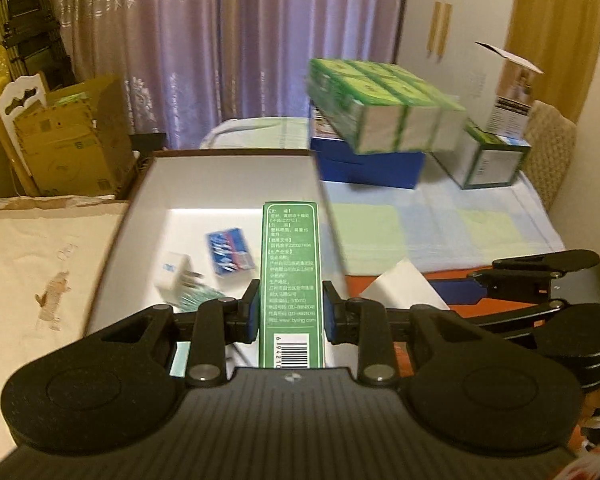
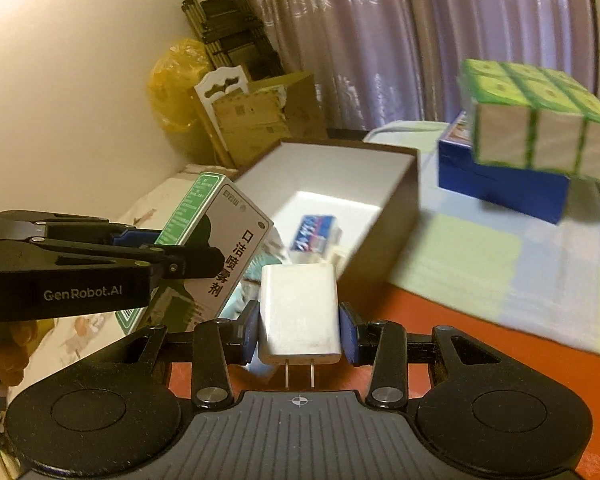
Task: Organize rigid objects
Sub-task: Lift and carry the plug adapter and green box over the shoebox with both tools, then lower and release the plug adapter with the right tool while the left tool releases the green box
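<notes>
My left gripper (image 1: 290, 312) is shut on a long green medicine box (image 1: 291, 276), held over the near edge of an open white-lined storage box (image 1: 236, 184). The same green box (image 2: 216, 240) shows in the right wrist view, held by the left gripper (image 2: 172, 254). My right gripper (image 2: 299, 330) is shut on a white plug charger (image 2: 299, 312), prongs toward the camera, just in front of the storage box (image 2: 396, 216). Inside the box lie a blue-and-white packet (image 1: 230, 254) and a white adapter (image 1: 176, 276).
A blue box (image 1: 370, 166) with a pack of green cartons (image 1: 384, 108) on top stands at the back right on a pale checked cloth (image 1: 440, 232). Another green-edged carton (image 1: 488, 158) stands further right. Cardboard boxes (image 1: 72, 144) stand at the left by the curtain.
</notes>
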